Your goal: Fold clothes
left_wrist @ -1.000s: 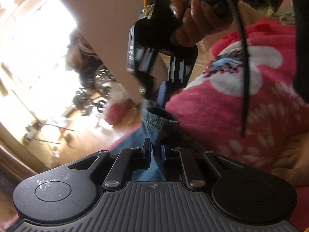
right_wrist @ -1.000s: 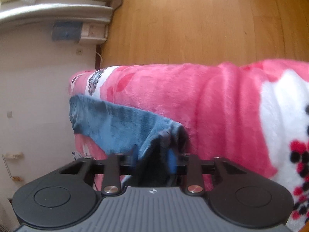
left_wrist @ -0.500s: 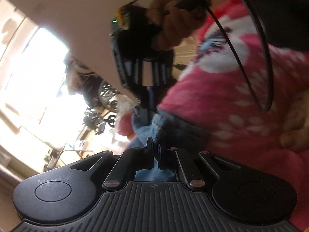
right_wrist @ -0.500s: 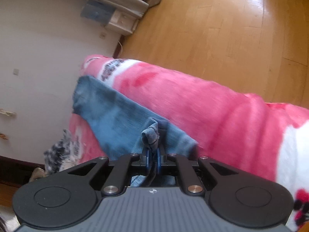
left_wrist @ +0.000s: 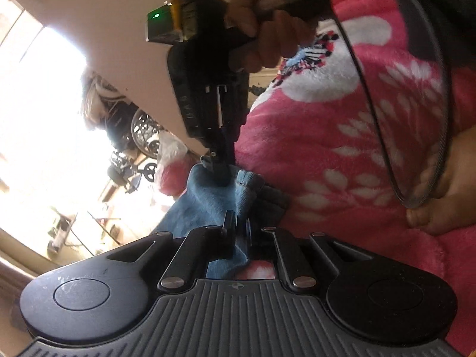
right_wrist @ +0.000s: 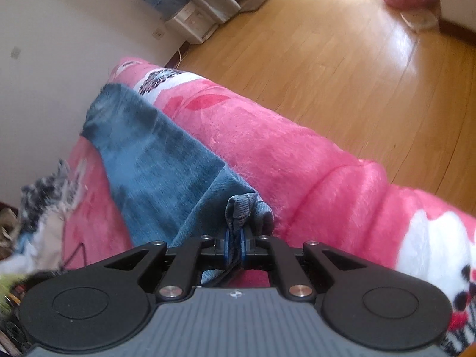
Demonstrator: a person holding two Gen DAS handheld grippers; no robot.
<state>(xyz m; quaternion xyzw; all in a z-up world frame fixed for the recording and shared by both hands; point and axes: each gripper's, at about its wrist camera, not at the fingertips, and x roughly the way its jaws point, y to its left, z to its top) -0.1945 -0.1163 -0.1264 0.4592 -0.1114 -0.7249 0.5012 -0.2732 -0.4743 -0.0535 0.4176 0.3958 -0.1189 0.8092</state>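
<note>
A blue denim garment (right_wrist: 154,163) lies stretched across a pink fleece blanket (right_wrist: 297,160). My right gripper (right_wrist: 235,242) is shut on a bunched hem of the denim (right_wrist: 241,208). In the left wrist view my left gripper (left_wrist: 241,229) is shut on another fold of the same denim garment (left_wrist: 208,199). The right gripper (left_wrist: 220,172) shows there too, held by a hand (left_wrist: 267,38), pinching the cloth just beyond my left fingers. The far end of the garment reaches the blanket's corner near the wall.
The pink blanket (left_wrist: 342,148) covers the surface under the cloth. A black cable (left_wrist: 440,89) loops at the right, near a person's other hand (left_wrist: 446,178). A heap of other clothes (right_wrist: 44,208) lies at the left. Wooden floor (right_wrist: 327,59) lies beyond the blanket's edge.
Both grippers closed on the denim hem and lifted it. The views swung, and the garment now stretches out from the right gripper toward the wall.
</note>
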